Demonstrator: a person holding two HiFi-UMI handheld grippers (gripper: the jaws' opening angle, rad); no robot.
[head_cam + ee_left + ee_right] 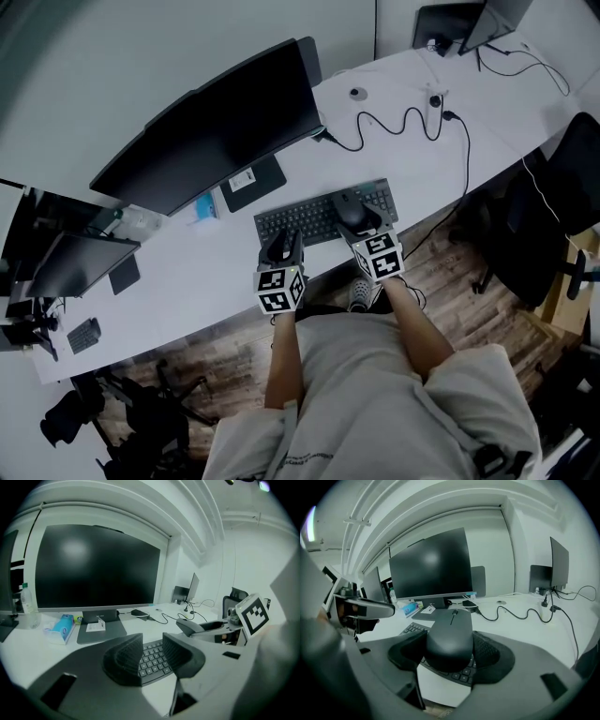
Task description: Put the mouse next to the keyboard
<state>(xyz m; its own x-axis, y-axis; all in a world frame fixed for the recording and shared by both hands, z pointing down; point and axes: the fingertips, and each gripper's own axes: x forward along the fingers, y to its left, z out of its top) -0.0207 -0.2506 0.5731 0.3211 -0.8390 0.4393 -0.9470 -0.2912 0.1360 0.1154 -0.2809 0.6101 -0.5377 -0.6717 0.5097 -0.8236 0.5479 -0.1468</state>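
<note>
The mouse (451,638) is a smooth, matte black oval with a low domed back and a thin scroll wheel set in a slit near its far end. The right gripper (450,654) is clamped on it, its two curved black jaws, lined with fine ribbed pads, pressing on the mouse's left and right flanks. The mouse sits over the right part of the keyboard (305,222), with keys showing just beneath its near end; whether it touches them cannot be told. Its long axis runs along the gripper's line, wheel end pointing away from the person toward the monitor (216,131), a wide, slightly curved dark screen on a flat rectangular foot.

The keyboard is flat, dark grey, with rows of small square keys, lying on a smooth white desk (187,272) with a curved front edge. The left gripper (152,652) has its ribbed jaws apart, holding nothing, over the keyboard's left part.
</note>
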